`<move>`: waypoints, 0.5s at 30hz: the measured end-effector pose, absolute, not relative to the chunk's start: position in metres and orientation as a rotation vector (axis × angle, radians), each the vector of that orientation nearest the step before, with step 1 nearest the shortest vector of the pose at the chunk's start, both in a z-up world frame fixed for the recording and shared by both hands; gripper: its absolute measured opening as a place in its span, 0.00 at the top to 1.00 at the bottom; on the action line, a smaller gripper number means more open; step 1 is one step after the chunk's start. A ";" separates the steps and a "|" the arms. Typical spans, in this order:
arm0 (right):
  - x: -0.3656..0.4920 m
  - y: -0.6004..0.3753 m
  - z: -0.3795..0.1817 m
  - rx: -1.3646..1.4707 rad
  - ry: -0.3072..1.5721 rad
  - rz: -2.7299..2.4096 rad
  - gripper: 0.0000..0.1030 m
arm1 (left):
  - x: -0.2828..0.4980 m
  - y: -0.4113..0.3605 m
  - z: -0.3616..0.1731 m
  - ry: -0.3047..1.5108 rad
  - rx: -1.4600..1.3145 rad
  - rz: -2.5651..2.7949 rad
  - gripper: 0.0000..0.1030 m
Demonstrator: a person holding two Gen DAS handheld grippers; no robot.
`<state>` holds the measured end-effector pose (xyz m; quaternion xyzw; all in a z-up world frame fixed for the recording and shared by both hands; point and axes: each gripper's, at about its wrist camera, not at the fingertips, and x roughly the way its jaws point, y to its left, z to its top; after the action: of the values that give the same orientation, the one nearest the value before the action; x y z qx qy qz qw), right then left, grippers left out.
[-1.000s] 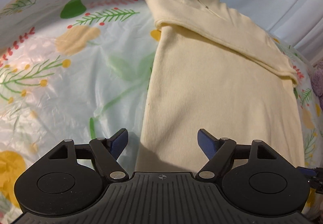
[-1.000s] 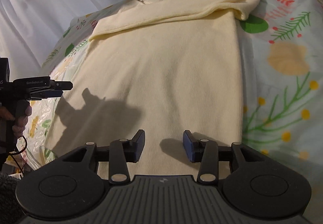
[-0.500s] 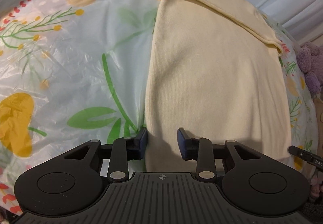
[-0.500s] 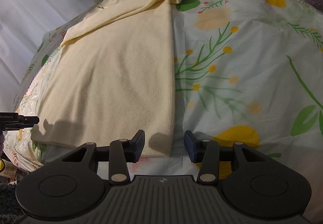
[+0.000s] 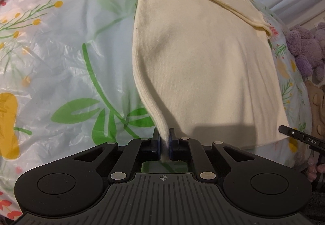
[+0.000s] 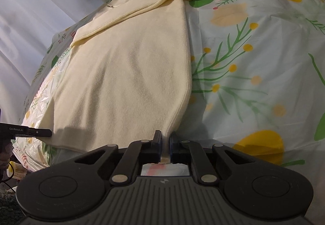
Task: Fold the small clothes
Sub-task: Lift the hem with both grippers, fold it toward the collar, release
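A pale yellow knit garment [image 5: 203, 58] lies flat on the floral cover, its sleeves folded across the far end. My left gripper [image 5: 164, 140] is shut on its near left bottom corner, which is pinched and lifted slightly. In the right wrist view the same garment [image 6: 126, 74] stretches away from me, and my right gripper [image 6: 166, 139] is shut on its near right bottom corner. Each gripper's tip shows at the edge of the other's view, the right gripper [image 5: 300, 137] and the left gripper [image 6: 26, 131].
A plastic-covered floral sheet [image 5: 61, 62] spreads under the garment and shows in the right wrist view too [image 6: 254, 62]. Purple plush toys [image 5: 304, 50] sit at the right edge. White curtains [image 6: 40, 1] hang behind the far end.
Both grippers moved to the garment's near bottom corners and closed on them. The corners are now pinched and pulled up slightly.
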<state>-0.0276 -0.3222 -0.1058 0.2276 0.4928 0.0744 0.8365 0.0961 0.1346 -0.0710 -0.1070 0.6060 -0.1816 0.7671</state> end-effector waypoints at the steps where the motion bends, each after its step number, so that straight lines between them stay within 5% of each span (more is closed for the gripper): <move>1: -0.027 -0.325 -0.104 0.507 1.033 0.167 0.94 | 0.098 0.135 -0.067 1.308 -0.265 -0.411 0.91; 15: 0.088 -0.327 -0.044 0.508 0.694 0.083 0.95 | 0.223 0.126 -0.011 0.918 -0.384 -0.325 0.91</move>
<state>0.0881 -0.3266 -0.0441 0.2461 0.3361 0.0404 0.9082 0.2233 0.1255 -0.0115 -0.1834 0.4383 -0.1551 0.8661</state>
